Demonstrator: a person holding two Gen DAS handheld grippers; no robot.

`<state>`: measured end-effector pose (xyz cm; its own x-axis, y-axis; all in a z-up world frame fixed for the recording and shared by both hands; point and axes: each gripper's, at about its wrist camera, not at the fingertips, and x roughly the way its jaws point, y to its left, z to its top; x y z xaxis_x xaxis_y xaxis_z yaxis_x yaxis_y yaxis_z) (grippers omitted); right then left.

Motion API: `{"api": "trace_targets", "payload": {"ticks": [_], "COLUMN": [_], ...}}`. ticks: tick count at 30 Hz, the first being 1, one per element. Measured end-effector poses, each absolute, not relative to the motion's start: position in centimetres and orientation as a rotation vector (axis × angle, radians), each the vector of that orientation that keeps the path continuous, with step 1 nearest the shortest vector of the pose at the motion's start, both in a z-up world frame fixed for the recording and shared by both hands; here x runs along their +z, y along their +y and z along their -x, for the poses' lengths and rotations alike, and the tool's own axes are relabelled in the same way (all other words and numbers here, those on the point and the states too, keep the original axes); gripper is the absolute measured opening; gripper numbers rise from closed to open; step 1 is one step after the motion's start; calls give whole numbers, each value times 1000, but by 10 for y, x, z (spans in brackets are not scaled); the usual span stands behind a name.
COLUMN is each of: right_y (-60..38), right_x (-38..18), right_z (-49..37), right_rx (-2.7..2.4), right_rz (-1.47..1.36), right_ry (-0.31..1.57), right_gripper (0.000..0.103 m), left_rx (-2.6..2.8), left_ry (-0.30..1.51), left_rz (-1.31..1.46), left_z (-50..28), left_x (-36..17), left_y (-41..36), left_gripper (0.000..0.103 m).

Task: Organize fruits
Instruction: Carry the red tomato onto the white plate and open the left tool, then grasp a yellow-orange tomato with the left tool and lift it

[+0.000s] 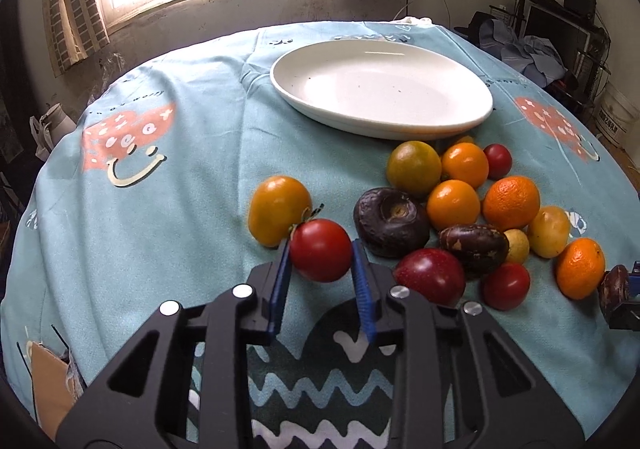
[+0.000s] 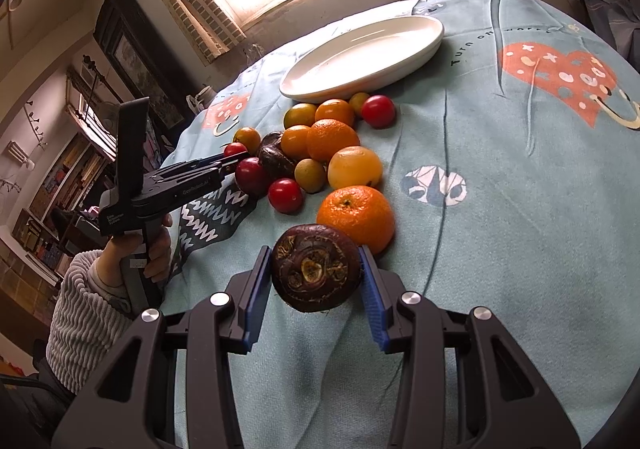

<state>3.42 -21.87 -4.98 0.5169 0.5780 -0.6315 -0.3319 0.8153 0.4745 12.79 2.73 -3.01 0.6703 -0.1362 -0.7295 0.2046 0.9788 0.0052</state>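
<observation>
My left gripper (image 1: 322, 249) is shut on a red tomato (image 1: 320, 250), with both blue pads pressed against its sides, just above the blue tablecloth (image 1: 160, 209). An orange-yellow fruit (image 1: 278, 209) touches the tomato's far left. My right gripper (image 2: 315, 253) is shut on a dark brown wrinkled fruit (image 2: 316, 267), close in front of a mandarin (image 2: 356, 217). A pile of several mandarins, tomatoes and dark fruits (image 1: 460, 205) lies between the grippers. An empty white oval plate (image 1: 380, 89) stands behind the pile. In the right wrist view, the left gripper (image 2: 232, 161) reaches in from the left.
The table drops away at its rounded cloth edge (image 1: 60, 153). A window wall stands behind it. A person's hand (image 2: 158, 249) in a grey ribbed sleeve holds the left gripper's handle. Cardboard (image 1: 48, 381) lies at the near left, and shelves with clutter (image 1: 560, 29) are at the right.
</observation>
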Motion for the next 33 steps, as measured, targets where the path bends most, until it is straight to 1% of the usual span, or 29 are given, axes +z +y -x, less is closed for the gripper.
{"api": "trace_targets", "payload": {"ticks": [4,8,10,13,17,18,19,20,21,23,24,25,27,29,31,33], "right_y": [-226,-219,-211,-199,-187,-187,-187,-190,-192,-193,-194,-193,-194,-197,-202,-208], "right_x": [-30,19,30,24,-3,-8,-13,-16,-17,-16,-15,-13,-9,-3,2,6], "right_z": [-47,-84,-115,-164,-216,-226,-233,-239,-242,-244,-244,-242,-237,-231,-219,-201], "right_rx": [558,496,466,426,391,386,384,381,380,376,375,368,369,392,405,418], "right_rz": [-321,-217,-196,-209,-209,-210,-212,-223,-232,-230,-225,-219,-216,-246,-278,-296], "right_ry": [860,778,761,772,828,845,860,854,840,825,817,801,793,791,788,784], "right_gripper": [43,43,43,43,43,43,44,44,45,50,61,65,65,65,65,65], "left_rx": [-203,-201,-192,-187,-187,-184,-180,-176,-171,-173,-177,-174,-161,-127,-91,-59], "left_ry": [769,762,762,793,838,843,844,840,837,840,839,835,820,805,790,779], "left_rz": [-74,-61,-48,-10,-1,-5,-8,-9,-12,-17,-13,-8,1,3,11,38], "left_z": [-124,-155,-176,-206,-235,-240,-245,-247,-249,-253,-254,-254,-251,-246,-238,-224], "left_x": [0,28,33,27,9,5,2,-2,-4,-6,-6,-5,-2,2,7,10], "left_y": [24,7,-3,-13,-23,-24,-25,-25,-25,-23,-22,-20,-15,-6,6,23], "left_gripper": [30,30,30,30,31,34,40,52,58,58,60,62,72,76,77,82]}}
